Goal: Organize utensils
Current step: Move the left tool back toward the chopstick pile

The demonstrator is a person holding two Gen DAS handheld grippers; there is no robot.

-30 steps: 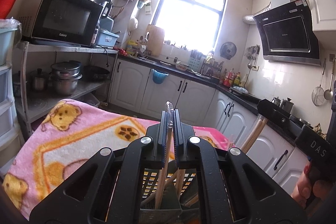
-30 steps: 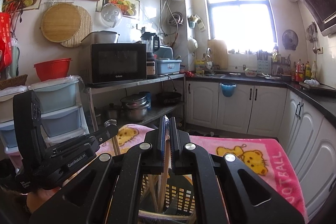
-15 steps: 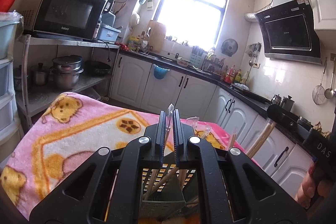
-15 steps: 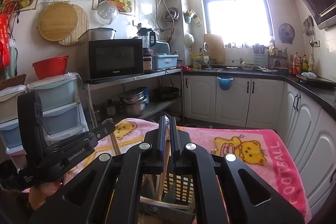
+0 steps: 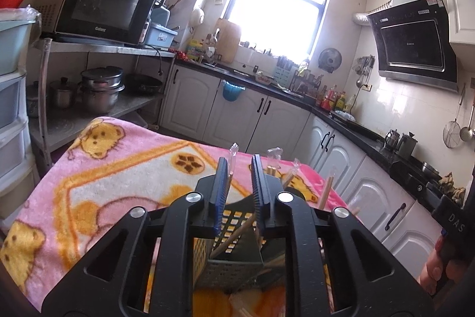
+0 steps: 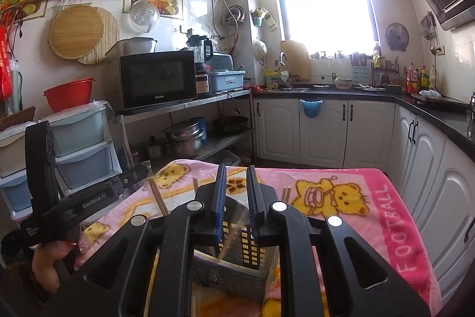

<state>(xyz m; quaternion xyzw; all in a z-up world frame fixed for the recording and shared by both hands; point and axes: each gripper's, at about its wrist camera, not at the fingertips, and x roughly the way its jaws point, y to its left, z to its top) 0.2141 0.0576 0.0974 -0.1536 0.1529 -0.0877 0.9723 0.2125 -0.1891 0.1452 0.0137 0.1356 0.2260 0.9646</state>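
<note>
A grey perforated utensil basket (image 5: pixel 234 263) (image 6: pixel 237 278) stands on the pink bear blanket (image 5: pixel 118 177), just under both grippers. Several wooden chopsticks (image 5: pixel 326 189) (image 6: pixel 157 198), some in clear wrappers (image 5: pixel 273 156), lean upright in it. My left gripper (image 5: pixel 240 168) hangs over the basket with its jaws opening. A wrapped chopstick tip (image 5: pixel 233 149) rests loose by its left pad, not pinched. My right gripper (image 6: pixel 234 174) is also opening above the basket, with a loose clear wrapper (image 6: pixel 237 211) and a chopstick below the gap. The left gripper (image 6: pixel 142 171) also shows in the right wrist view.
A metal rack with a microwave (image 6: pixel 157 79) and pots (image 6: pixel 184 138) stands beyond the table's far left. White cabinets under a black counter (image 6: pixel 326 92) run along the back and right. Plastic drawers (image 6: pixel 80 144) sit at the left. A hand (image 6: pixel 56 257) holds the left gripper.
Both grippers were shut on wrapped chopsticks; their jaws have now parted and the chopsticks have slid down into the basket. Both views have sunk a little closer to the basket.
</note>
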